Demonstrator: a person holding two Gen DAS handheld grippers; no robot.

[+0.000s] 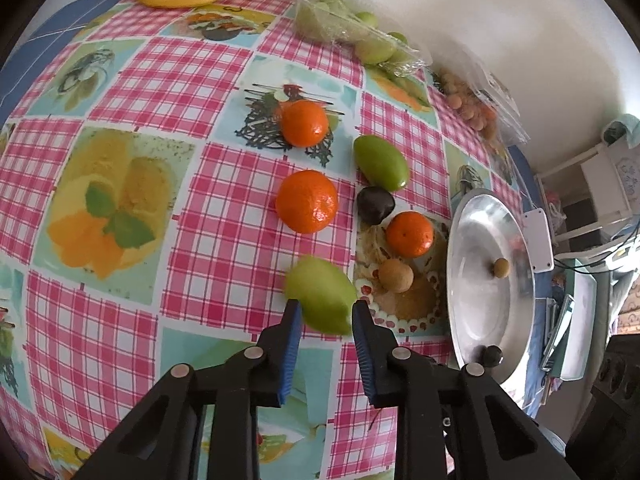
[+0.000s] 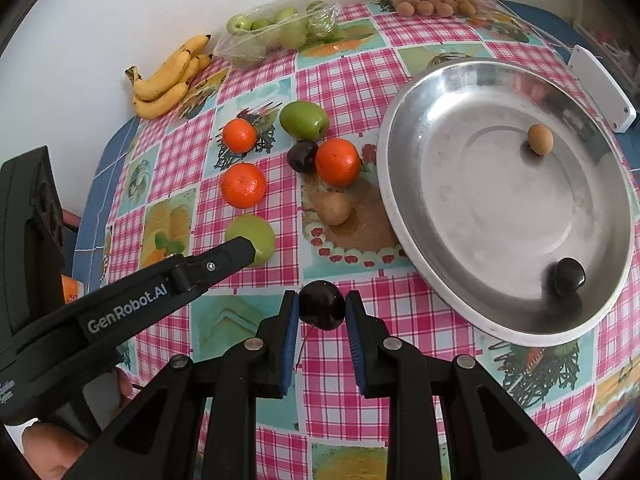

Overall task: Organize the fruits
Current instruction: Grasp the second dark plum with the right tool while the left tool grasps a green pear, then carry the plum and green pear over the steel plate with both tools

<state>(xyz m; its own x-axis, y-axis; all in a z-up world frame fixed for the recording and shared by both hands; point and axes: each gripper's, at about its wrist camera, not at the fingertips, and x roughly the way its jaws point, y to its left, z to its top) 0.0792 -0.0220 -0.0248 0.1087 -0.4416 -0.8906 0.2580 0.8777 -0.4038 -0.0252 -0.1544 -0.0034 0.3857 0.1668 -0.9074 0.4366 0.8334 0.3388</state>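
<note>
Right wrist view: everything below is placed relative to the big metal bowl (image 2: 404, 184), going left to right.
Surface: checked pink-and-teal tablecloth (image 2: 340, 392) with fruit pictures printed on it, over a blue table edge.
Room: plain white wall behind the table; some shelves and clutter beyond the bowl in the left wrist view, too blurry to sort out.
Far left of the bowl: bananas (image 2: 168, 78) against the wall, then a clear bag of green fruit (image 2: 280, 30).
Left gripper (image 1: 325, 312): fingers pinching the near green fruit (image 1: 320, 300), which sits on the cloth well left of the bowl.
Loose fruit left of the bowl: three oranges (image 2: 243, 185), (image 2: 239, 135), (image 2: 338, 161), a second green fruit (image 2: 303, 119), a dark plum (image 2: 302, 155) touching it, and a small brown fruit (image 2: 336, 208) nearest the rim.
Right gripper (image 2: 322, 308): pressed together on a dark cherry (image 2: 322, 307), stem hanging down, just left of the bowl's near rim.
Inside the bowl: one small brown fruit (image 2: 540, 139) on the far side, one dark fruit (image 2: 568, 276) on the near side.
Behind the bowl: clear box of small brown fruit (image 2: 436, 4).
Right of the bowl: a white flat box (image 2: 600, 88) at the table edge.
</note>
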